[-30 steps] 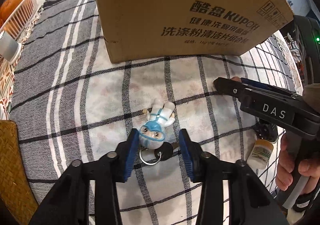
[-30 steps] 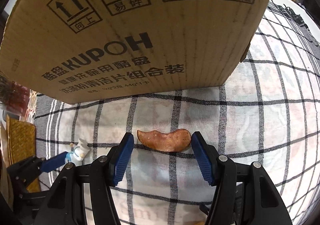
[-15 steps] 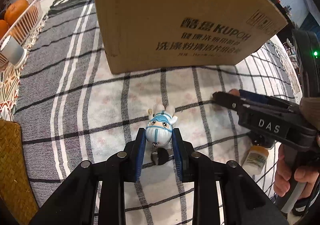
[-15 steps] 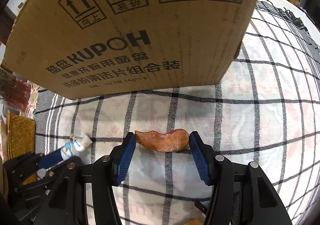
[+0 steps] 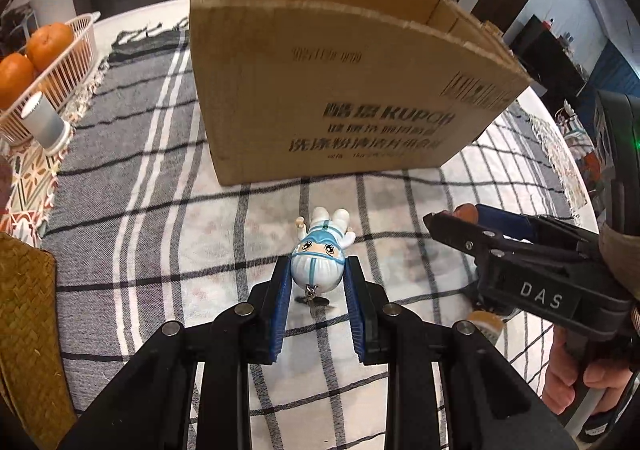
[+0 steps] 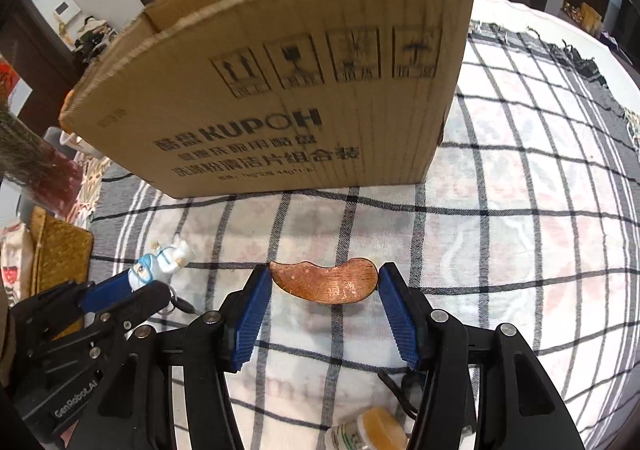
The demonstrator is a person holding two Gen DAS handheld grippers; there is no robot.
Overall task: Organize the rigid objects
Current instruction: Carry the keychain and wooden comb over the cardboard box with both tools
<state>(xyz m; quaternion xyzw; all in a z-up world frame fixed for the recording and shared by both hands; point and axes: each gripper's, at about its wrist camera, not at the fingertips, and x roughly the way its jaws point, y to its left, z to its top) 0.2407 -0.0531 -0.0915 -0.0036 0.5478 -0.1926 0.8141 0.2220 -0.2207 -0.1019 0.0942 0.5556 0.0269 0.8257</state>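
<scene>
Our left gripper (image 5: 318,284) clamps the blue-and-white figurine keychain (image 5: 319,258) by its head, in front of the open cardboard box (image 5: 340,90) on the checked tablecloth (image 5: 160,210). Through the right wrist camera, our right gripper (image 6: 324,288) pinches the brown moustache-shaped piece (image 6: 324,282) end to end, near the box's printed wall.

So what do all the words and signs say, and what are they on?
"KUPOH": cardboard box.
Chinese lines beneath it: too blurred to read.
Four handling signs, including up arrows and an umbrella: box, captions blurred.
"DAS": right hand-held gripper.
"GenRobot.AI": left hand-held gripper.
Small bottle label: too small to read.
</scene>
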